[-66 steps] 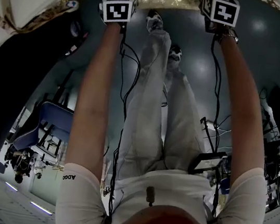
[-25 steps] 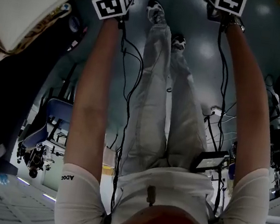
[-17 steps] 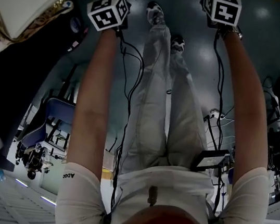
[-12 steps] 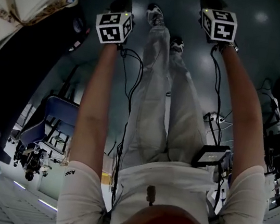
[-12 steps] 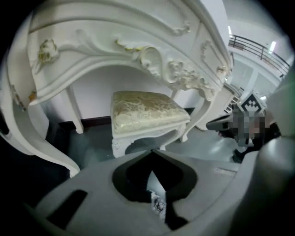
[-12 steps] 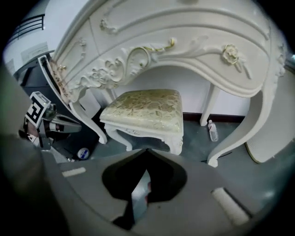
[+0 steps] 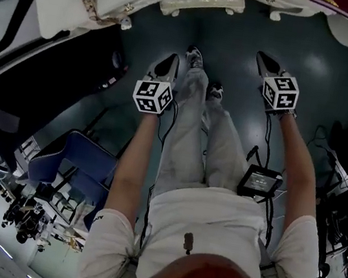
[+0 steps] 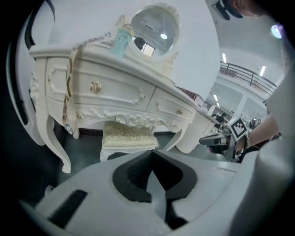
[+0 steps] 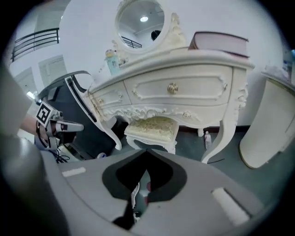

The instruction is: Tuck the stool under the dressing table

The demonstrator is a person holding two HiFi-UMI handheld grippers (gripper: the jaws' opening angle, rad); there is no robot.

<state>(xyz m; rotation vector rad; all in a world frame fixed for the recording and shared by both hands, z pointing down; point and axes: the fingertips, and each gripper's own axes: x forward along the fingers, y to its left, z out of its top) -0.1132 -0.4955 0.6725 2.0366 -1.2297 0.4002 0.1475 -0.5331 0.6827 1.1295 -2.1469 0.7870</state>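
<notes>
Cushioned, brocade-topped stool under carved white dressing table.

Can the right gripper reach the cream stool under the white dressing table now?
Probably yes: the cream cushioned stool sits between the white carved dressing table's legs, front exposed, nothing visible before it. The right gripper, shut and empty, must open first.

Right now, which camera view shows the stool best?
The right gripper view: the stool sits near centre, cushion and front rail clear, under the dressing table. The left gripper view shows it more obliquely, its legs mostly hidden. The head view shows only a pale edge at top, not clearly the stool.
</notes>
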